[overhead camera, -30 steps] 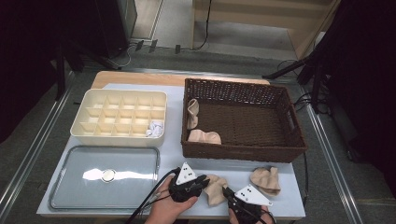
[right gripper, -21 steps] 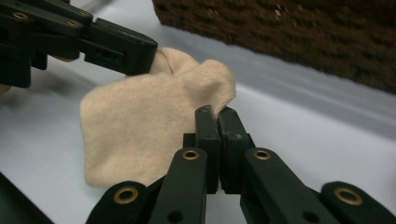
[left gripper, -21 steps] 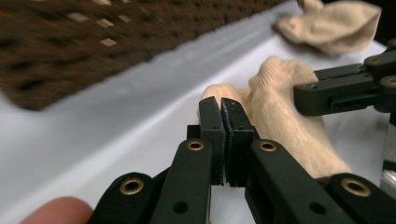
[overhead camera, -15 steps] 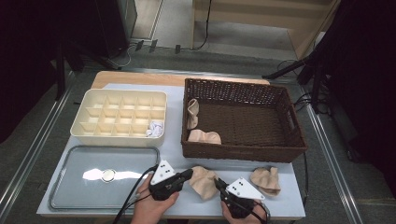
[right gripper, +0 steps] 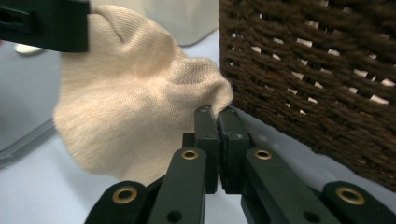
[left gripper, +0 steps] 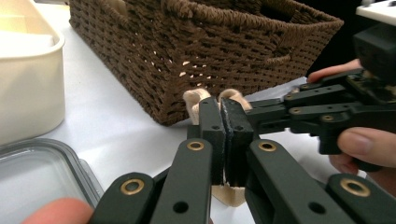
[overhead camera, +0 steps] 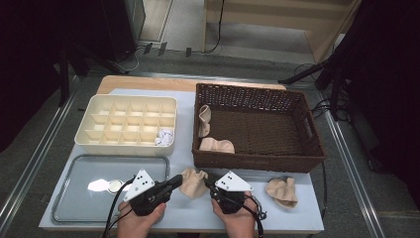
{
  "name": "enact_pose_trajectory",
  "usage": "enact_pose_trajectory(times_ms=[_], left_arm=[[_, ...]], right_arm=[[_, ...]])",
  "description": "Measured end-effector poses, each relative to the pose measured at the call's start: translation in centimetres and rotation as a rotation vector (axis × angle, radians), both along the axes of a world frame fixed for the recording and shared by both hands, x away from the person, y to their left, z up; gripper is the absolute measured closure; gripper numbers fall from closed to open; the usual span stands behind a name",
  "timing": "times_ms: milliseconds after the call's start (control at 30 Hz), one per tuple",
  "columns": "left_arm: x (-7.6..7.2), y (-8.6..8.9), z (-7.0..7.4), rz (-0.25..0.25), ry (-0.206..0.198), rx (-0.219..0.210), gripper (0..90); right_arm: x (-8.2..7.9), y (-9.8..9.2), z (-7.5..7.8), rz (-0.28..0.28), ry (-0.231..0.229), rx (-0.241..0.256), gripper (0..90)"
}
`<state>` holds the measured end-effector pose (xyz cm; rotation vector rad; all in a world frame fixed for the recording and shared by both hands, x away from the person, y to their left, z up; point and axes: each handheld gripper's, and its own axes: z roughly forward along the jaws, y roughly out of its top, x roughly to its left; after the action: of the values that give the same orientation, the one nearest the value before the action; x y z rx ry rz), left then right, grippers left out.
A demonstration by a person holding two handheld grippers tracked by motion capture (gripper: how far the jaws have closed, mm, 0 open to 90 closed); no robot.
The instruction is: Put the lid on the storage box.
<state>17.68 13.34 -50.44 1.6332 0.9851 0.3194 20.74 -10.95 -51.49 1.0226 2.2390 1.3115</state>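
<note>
A beige sock (overhead camera: 193, 182) lies on the white table in front of the brown wicker basket (overhead camera: 257, 161), held from both sides. My left gripper (overhead camera: 177, 179) is shut on its left edge; in the left gripper view the jaws (left gripper: 224, 105) press together on the sock (left gripper: 195, 99). My right gripper (overhead camera: 207, 184) is shut on the right edge; in the right gripper view the jaws (right gripper: 217, 114) pinch a fold of the sock (right gripper: 135, 107), next to the basket wall (right gripper: 317, 74). A second beige sock (overhead camera: 281, 191) lies loose to the right.
Two more socks (overhead camera: 204, 120) (overhead camera: 216, 145) rest inside the basket at its left end. A cream divided organizer (overhead camera: 126, 124) holds a white bundle (overhead camera: 165, 136). A clear shallow tray (overhead camera: 79, 198) sits front left. The table's front edge is just under my hands.
Both grippers have moved left and a little away from the person, carrying the held sock along. The loose sock at the right has stayed put.
</note>
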Motion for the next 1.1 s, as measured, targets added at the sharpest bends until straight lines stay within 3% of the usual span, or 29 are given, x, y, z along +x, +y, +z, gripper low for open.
enact_pose_trajectory(times_ms=[100,367,400,600,700,800,933,1000,1100], left_arm=[[0.1,-0.5,-0.6,-0.011,0.014,0.01,90.0],[-0.1,-3.0,-1.4,-0.063,0.025,0.023,90.0],[-0.2,-4.0,-1.6,-0.082,0.034,0.027,90.0],[-0.2,-5.8,-2.2,-0.131,0.057,0.033,88.4],[-0.1,-5.4,-2.1,-0.135,0.048,0.021,78.6],[0.1,-4.4,-1.8,-0.135,0.054,-0.022,67.7],[0.4,-3.3,-1.6,-0.106,0.049,-0.04,61.7],[1.1,-2.7,-1.8,-0.067,0.064,-0.032,61.2],[1.6,-2.8,-2.1,-0.051,0.081,-0.019,61.9]], right_arm=[[0.0,-0.8,-0.4,-0.034,-0.003,0.011,77.9],[-0.5,-3.8,-0.2,-0.095,-0.01,0.007,80.3],[-0.6,-4.5,-0.3,-0.118,-0.009,0.001,79.9],[-1.0,-6.3,-0.1,-0.164,-0.006,0.027,79.7],[-1.8,-6.8,-0.1,-0.167,-0.004,0.037,79.7],[-2.7,-7.1,0.0,-0.172,-0.003,0.057,79.7],[-3.4,-7.0,0.3,-0.172,-0.002,0.079,79.7],[-4.1,-6.2,0.6,-0.152,-0.004,0.097,79.2],[-4.8,-4.9,0.7,-0.127,0.012,0.124,76.9]])
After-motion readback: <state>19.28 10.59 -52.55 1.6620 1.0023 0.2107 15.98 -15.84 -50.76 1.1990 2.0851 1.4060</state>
